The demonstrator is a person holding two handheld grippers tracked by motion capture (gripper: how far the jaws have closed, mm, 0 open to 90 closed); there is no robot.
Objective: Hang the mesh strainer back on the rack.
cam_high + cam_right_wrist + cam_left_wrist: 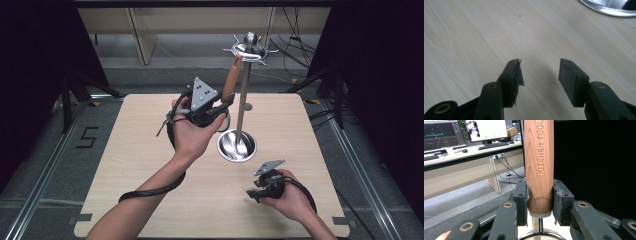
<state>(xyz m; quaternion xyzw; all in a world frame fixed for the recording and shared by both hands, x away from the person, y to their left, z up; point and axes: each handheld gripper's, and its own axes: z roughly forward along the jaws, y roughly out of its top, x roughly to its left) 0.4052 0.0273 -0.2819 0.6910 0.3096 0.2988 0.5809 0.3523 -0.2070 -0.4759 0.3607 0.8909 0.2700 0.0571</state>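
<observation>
Our left tool is clamped on the lower end of a wooden handle stamped "KITCHEN TOOL", held raised over the middle of the surface, the handle rising up and to the right so its top meets the hooked crown of the metal rack. The rack's pole stands in a shiny round base just right of that hand. Near the right front edge, our right tool rests low with its jaws spread apart and nothing between them.
</observation>
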